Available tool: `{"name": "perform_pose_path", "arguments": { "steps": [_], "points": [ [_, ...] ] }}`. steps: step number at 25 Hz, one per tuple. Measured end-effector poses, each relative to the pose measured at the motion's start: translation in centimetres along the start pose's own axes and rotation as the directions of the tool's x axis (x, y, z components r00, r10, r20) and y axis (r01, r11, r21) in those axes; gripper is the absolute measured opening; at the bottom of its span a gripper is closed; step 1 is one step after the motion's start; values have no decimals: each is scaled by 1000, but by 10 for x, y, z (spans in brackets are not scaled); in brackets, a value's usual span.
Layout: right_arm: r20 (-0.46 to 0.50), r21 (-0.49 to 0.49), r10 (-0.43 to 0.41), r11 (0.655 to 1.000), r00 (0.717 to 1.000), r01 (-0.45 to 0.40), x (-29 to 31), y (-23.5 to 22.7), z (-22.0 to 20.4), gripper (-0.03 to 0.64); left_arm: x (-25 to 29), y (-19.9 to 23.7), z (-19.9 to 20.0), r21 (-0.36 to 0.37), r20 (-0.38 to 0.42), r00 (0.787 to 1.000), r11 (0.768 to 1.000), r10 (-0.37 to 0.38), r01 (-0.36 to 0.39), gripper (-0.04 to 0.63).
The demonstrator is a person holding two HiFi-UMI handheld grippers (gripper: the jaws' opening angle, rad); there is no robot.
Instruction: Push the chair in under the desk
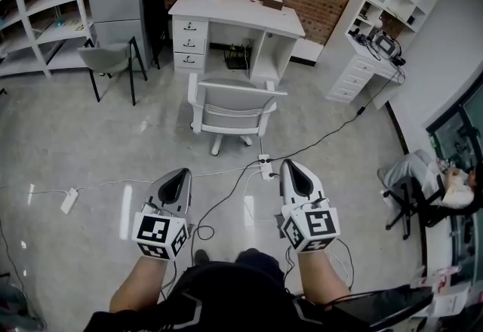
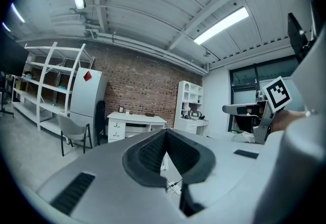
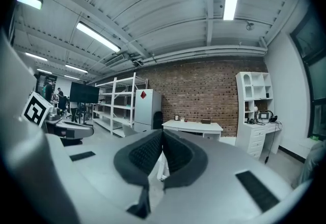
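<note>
The white chair (image 1: 230,106) stands on the floor just in front of the white desk (image 1: 235,12), its back toward the person; the left gripper (image 1: 179,176) and right gripper (image 1: 291,169) (both jaws pressed together, holding nothing) hover side by side, well short of it.

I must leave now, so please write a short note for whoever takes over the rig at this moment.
Left tool: shut, empty.
Right tool: shut, empty.
Neither touches the white chair. It stands pulled out in front of the white desk, its back toward us.
Done: nothing yet.
Left: walk up, step past the power strip, then push the chair in under the desk.
</note>
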State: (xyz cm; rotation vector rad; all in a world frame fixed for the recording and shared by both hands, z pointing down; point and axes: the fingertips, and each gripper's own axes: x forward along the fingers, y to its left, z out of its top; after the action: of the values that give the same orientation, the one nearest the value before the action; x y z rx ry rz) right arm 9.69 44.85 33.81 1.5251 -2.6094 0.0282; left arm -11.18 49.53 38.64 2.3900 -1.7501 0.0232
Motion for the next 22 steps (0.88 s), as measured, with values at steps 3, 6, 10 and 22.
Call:
{"name": "perform_pose_path", "arguments": {
  "steps": [3, 6, 10, 22],
  "points": [
    [-9, -25, 16, 1000, 1000, -16, 4, 11, 0, 8, 1, 6, -3, -15, -1, 1000, 1000, -9, 9, 6],
    [-2, -43, 25, 999, 1000, -25, 11, 12, 0, 8, 6, 8, -4, -13, 7, 1000, 1000, -13, 13, 6],
    [24, -25, 43, 999, 999, -42, 22, 5, 2, 8, 16, 11, -5, -14, 3, 1000, 1000, 2, -2, 7],
    [53, -1, 74, 997, 996, -74, 97, -53, 11, 8, 93, 18, 23, 37, 10, 999, 999, 39, -40, 8]
  ]
}}
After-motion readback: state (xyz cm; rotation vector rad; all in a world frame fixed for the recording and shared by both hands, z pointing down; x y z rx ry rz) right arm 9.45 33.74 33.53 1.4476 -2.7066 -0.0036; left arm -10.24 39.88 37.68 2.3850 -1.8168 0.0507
